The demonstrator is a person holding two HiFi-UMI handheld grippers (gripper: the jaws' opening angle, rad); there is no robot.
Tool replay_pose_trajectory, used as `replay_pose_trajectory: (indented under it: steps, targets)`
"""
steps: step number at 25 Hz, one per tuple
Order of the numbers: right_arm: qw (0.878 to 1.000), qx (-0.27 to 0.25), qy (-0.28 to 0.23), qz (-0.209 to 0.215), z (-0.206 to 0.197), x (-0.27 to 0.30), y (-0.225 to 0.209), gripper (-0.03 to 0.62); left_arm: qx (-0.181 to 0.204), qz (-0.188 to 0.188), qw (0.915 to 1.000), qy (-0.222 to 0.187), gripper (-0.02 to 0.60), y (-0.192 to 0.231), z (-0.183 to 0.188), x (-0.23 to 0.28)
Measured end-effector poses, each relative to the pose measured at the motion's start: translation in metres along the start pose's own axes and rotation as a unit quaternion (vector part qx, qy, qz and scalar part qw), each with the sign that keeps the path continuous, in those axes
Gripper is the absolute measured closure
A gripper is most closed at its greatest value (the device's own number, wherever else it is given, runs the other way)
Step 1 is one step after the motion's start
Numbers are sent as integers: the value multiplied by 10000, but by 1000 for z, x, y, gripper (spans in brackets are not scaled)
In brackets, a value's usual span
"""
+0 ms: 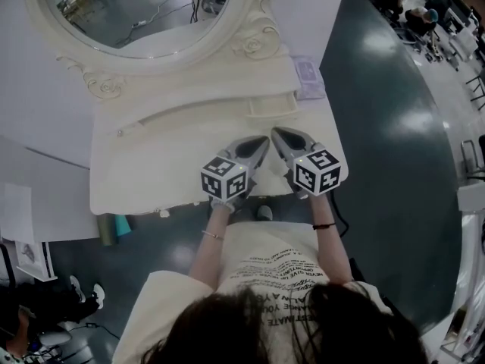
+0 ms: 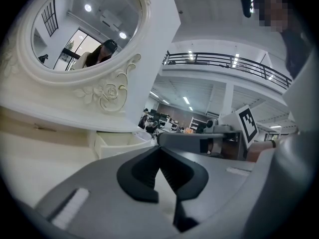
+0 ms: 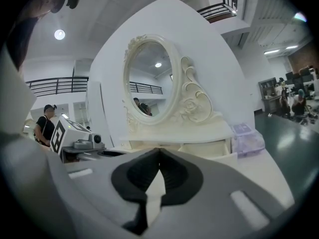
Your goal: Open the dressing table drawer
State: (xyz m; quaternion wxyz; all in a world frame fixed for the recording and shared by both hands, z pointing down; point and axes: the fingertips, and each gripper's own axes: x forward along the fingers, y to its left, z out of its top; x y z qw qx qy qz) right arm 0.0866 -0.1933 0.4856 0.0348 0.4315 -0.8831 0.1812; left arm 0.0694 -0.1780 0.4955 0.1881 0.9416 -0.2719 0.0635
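Observation:
The cream dressing table (image 1: 151, 173) stands under an oval mirror (image 1: 144, 10). Its small right drawer (image 1: 273, 106) is pulled out a little from the shelf under the mirror; the same drawer (image 2: 117, 141) (image 3: 212, 148) shows open-topped in both gripper views. A long shallow drawer front (image 1: 182, 116) lies to its left. My left gripper (image 1: 263, 140) (image 2: 159, 148) and right gripper (image 1: 277, 133) (image 3: 159, 151) hover side by side over the tabletop, short of the small drawer. Both are shut with nothing between the jaws, tips nearly touching each other.
A pale purple box (image 1: 308, 78) (image 3: 246, 136) sits on the table's right end beside the small drawer. A white wall backs the mirror. A teal object (image 1: 121, 224) lies under the table's front edge. Dark glossy floor (image 1: 394, 127) spreads to the right.

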Motion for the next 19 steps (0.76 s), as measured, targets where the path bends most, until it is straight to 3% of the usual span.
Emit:
replay_pose_trajectory:
  steps: [19]
  targets:
    - [9998,-57,-90,165,3,4,6,591,45,156,9997,-171,581,8,9,-13]
